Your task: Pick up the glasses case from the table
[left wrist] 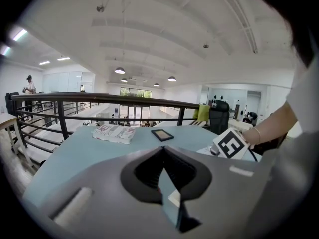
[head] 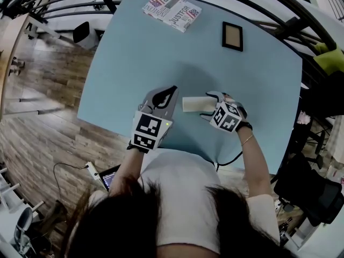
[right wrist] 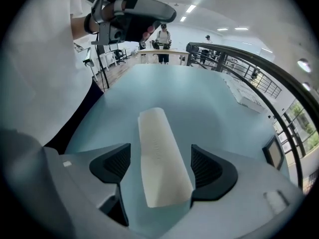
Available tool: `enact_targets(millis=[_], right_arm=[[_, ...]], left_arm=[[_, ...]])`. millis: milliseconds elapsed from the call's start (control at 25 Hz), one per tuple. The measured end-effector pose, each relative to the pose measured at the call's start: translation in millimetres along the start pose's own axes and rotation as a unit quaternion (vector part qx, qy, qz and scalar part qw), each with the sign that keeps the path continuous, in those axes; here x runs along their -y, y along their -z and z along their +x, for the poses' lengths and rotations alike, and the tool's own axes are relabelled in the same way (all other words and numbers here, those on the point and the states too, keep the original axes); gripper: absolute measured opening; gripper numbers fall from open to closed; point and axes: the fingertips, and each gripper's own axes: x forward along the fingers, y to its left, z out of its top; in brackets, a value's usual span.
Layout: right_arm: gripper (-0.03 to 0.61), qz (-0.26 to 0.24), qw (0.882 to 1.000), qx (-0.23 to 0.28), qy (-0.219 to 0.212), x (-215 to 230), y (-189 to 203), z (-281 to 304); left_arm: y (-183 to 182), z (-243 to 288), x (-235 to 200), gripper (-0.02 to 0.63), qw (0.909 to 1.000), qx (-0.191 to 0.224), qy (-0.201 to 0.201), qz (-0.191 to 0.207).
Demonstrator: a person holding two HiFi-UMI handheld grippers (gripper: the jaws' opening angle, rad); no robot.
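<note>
– Glasses case (right wrist: 158, 143): place and handling?
– Flat on the blue table (head: 134, 52), lengthwise between the wide-apart jaws of the right gripper (right wrist: 162, 169), untouched. Probably light, stiff, smooth-shelled; take across its narrow sides, mid-length. Left gripper (left wrist: 163, 156) closed, empty.

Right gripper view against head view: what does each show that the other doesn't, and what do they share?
Only the right gripper view: the two ribbed pads of the right hand-held gripper standing wide apart on either side of the glasses case, not closed on it; a person standing far beyond the table.
Only the head view: that gripper's marker cube and the bracelet on the wrist behind it.
Both: the case lying flat on the blue table, the left hand-held gripper apart from it, the picture frame.
</note>
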Motion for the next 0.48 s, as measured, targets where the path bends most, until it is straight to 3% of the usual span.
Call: enact_targets(millis=[480], right_arm=[[0.353, -0.060, 0.997, -0.052, -0.027, 5.8, 22.0, 18.4]], left_arm=[[4.6, 5.1, 0.1, 0.054, 0.9999, -0.011, 0.008, -0.001]])
